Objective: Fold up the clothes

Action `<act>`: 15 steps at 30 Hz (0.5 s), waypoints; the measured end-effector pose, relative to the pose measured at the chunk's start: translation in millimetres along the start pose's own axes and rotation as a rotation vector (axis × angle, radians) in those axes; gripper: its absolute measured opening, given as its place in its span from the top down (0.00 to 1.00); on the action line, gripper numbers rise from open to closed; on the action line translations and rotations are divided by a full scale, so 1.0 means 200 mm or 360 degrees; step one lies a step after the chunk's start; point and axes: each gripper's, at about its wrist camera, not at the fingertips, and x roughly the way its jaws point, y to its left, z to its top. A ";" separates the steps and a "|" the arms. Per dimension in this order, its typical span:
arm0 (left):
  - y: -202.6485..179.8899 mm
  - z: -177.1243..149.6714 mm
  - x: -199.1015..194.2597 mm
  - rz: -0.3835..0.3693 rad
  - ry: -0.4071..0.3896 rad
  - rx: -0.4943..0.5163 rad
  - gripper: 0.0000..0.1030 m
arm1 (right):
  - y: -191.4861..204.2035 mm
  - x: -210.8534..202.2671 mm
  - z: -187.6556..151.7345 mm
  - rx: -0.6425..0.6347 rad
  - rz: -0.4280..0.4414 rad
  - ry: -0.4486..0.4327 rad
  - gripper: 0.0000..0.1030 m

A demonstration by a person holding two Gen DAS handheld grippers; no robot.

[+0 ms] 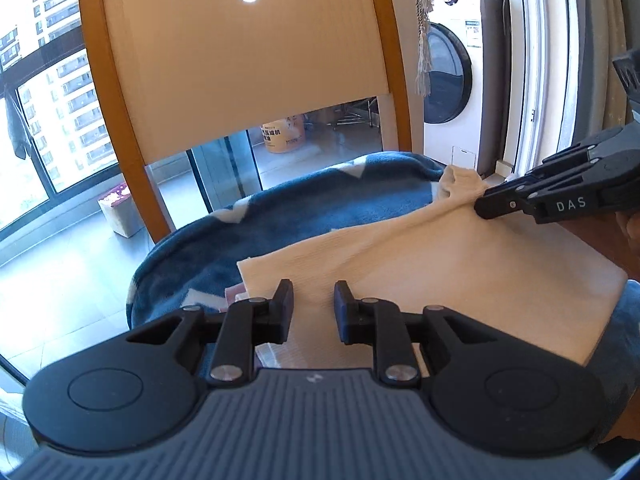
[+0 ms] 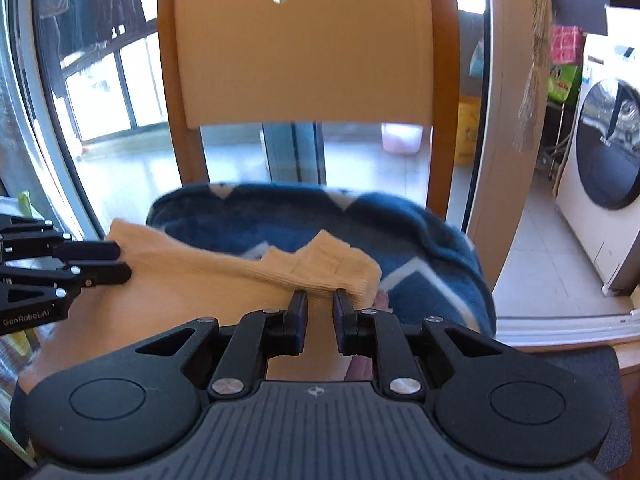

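- Nearest the left wrist camera, the left gripper (image 1: 313,307) stands parted, its pads on either side of the near edge of a cream knit garment (image 1: 420,264) without pinching it.
- From the right wrist camera, the right gripper (image 2: 320,316) is clenched on a bunched fold of that garment.
- It lies across a blue blanket (image 1: 280,216) on the seat of a wooden chair (image 1: 248,40); a washing machine (image 1: 452,56) stands far right.
- Judged step: a fold seems under way, with one edge raised.
- Next, the left gripper likely needs to pinch its edge so both can carry the cloth over evenly.
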 end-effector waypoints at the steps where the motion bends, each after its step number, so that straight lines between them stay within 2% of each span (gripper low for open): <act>1: 0.01 0.01 -0.01 0.0011 -0.0026 -0.0009 0.80 | 0.00 0.01 0.01 0.0003 0.0001 -0.0006 0.83; 3: 0.05 0.02 0.00 0.0022 -0.0057 -0.0061 0.81 | -0.01 0.02 0.02 0.0010 0.0002 -0.0019 0.83; 9: 0.08 0.00 0.12 -0.0010 0.0023 -0.0112 0.81 | -0.03 0.07 0.07 0.0030 0.0006 -0.0056 0.83; 15: 0.11 0.01 0.12 -0.0018 0.0026 -0.0179 0.79 | -0.07 0.02 0.08 0.0095 0.0031 -0.0086 0.83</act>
